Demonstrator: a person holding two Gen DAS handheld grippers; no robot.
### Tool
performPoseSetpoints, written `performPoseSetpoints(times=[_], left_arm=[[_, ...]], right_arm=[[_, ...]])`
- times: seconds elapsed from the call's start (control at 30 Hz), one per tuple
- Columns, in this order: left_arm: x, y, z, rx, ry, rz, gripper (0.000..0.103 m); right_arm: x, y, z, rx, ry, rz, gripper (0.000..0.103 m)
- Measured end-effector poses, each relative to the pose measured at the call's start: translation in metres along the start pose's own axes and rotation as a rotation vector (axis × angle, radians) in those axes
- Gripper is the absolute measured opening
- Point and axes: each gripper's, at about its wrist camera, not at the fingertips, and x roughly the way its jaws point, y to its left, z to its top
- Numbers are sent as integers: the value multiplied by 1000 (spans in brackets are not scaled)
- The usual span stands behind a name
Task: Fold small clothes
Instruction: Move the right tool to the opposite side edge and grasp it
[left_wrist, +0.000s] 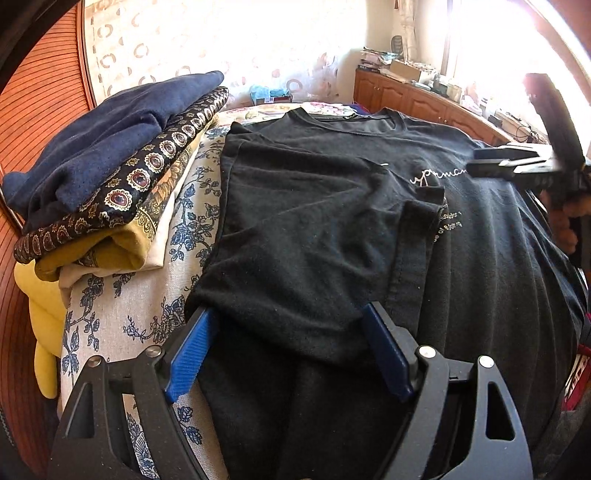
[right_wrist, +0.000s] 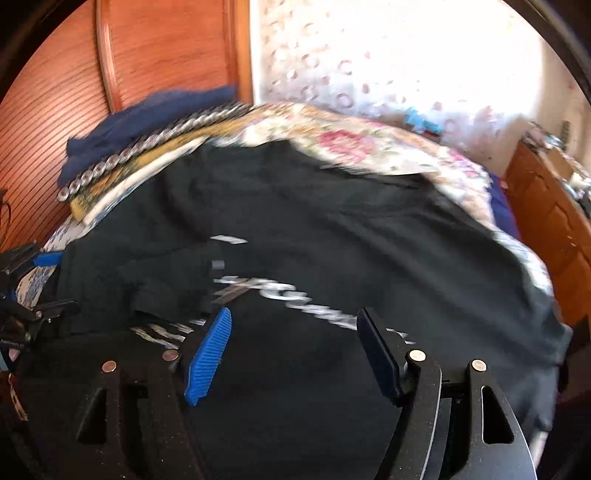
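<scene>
Black cotton T-shirt (left_wrist: 369, 206) lies spread on the floral-covered bed (left_wrist: 122, 306), one side panel already folded inward, beside a stack of folded clothes (left_wrist: 103, 177). We hold the left gripper (left_wrist: 291, 332) and right gripper (right_wrist: 295, 332) low over it, fingers spread wide, gripping nothing (the right view is blurred). Careless pinching could drag the folded panel (left_wrist: 295, 229) askew, we judge.

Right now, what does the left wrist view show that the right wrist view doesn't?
Only the left wrist view shows the folded-over sleeve crisply, the yellow garment under the stack, and the right claw from outside. Only the right wrist view, blurred, shows the pink-flowered bedding plainly and the left claw from outside. Both share the black T-shirt with white lettering, the folded clothes stack, and open jaws.
</scene>
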Motion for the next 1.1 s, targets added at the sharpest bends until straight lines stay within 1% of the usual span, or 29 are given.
performPoseSetpoints(times=[0.07, 0.13, 0.33, 0.37, 0.43, 0.5, 0.53, 0.57, 0.67, 0.73, 0.83, 0.9, 0.97, 1.0, 1.1], left_arm=[[0, 0, 0, 0, 0, 0, 82], [0, 0, 0, 0, 0, -1, 82], [0, 0, 0, -1, -1, 2, 82], [0, 0, 0, -1, -1, 1, 82], [0, 0, 0, -2, -1, 2, 82], [0, 0, 0, -2, -1, 2, 82], [0, 0, 0, -2, -2, 4, 82], [-1, -1, -1, -2, -5, 10, 82], [-6, 0, -1, -7, -32, 22, 82], [-11, 1, -1, -18, -56, 37, 82], [-25, -2, 2, -42, -99, 29, 82], [-37, -9, 5, -40, -139, 9, 82], [-49, -18, 8, -26, -172, 4, 82], [-55, -23, 9, -17, -193, 2, 82], [-66, -33, 11, -1, -234, -10, 82]], right_arm=[[-13, -29, -6, 37, -2, -46, 72], [-26, -65, -15, 81, 2, -112, 72], [-50, -163, -51, 193, 34, -288, 71], [-52, -178, -59, 225, 45, -298, 68], [-53, -198, -70, 284, 62, -300, 68], [-55, -213, -81, 332, 78, -297, 63], [-57, -218, -87, 358, 85, -286, 57], [-59, -220, -92, 381, 89, -272, 53], [-64, -219, -100, 395, 89, -248, 52], [-63, -215, -98, 400, 93, -245, 50], [-66, -220, -104, 444, 66, -231, 49], [-70, -220, -105, 459, 49, -211, 43], [-70, -217, -104, 460, 36, -186, 32], [-69, -215, -102, 456, 36, -194, 30], [-68, -205, -101, 406, 43, -258, 19]])
